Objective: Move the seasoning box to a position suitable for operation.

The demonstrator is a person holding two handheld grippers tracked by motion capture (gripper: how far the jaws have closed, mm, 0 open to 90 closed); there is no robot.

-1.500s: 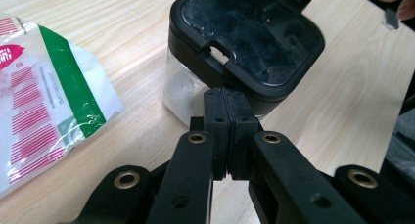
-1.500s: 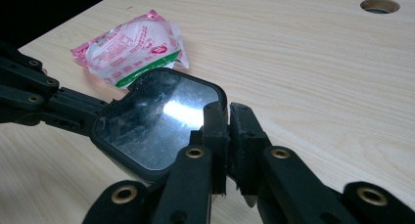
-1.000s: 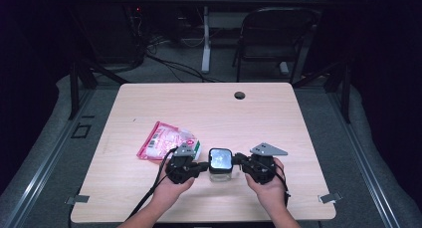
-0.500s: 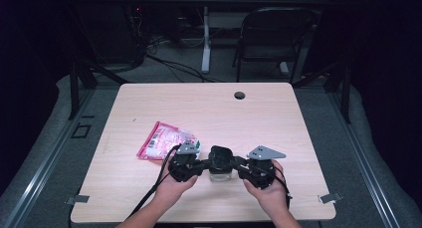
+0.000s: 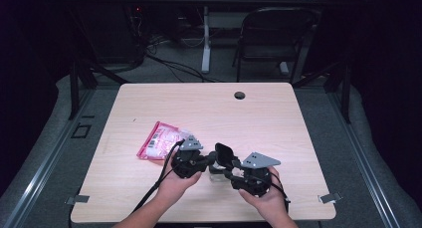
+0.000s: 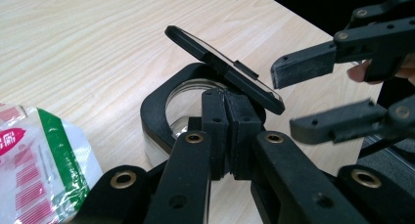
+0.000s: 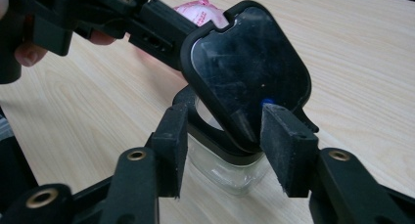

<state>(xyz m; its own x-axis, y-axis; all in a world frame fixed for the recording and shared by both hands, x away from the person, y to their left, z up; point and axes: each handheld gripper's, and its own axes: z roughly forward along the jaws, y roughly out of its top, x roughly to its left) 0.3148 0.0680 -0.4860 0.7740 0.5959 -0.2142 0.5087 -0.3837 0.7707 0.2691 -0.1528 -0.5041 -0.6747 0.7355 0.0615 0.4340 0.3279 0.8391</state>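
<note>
A small clear container (image 7: 225,172) with a black collar (image 6: 156,106) stands on the table near its front edge. Its black hinged lid (image 7: 249,62) (image 6: 222,67) (image 5: 225,155) is tilted up, and the mouth is uncovered. My left gripper (image 6: 226,111) (image 5: 211,161) is shut on the collar's rim by the hinge. My right gripper (image 7: 227,131) (image 5: 228,174) is open. Its jaws have just been opening and stand either side of the lid's lower edge and the container, and the pads (image 7: 286,145) are not pressing on them.
A pink and white plastic packet (image 5: 161,141) (image 6: 34,160) lies to the left of the left hand. The pale wooden table (image 5: 278,118) has a round cable hole (image 5: 240,95) at the back. A folding chair (image 5: 276,34) stands behind it.
The lid has swung up from flat to tilted open. The right gripper's jaws have spread apart. The left gripper keeps its grip on the collar.
</note>
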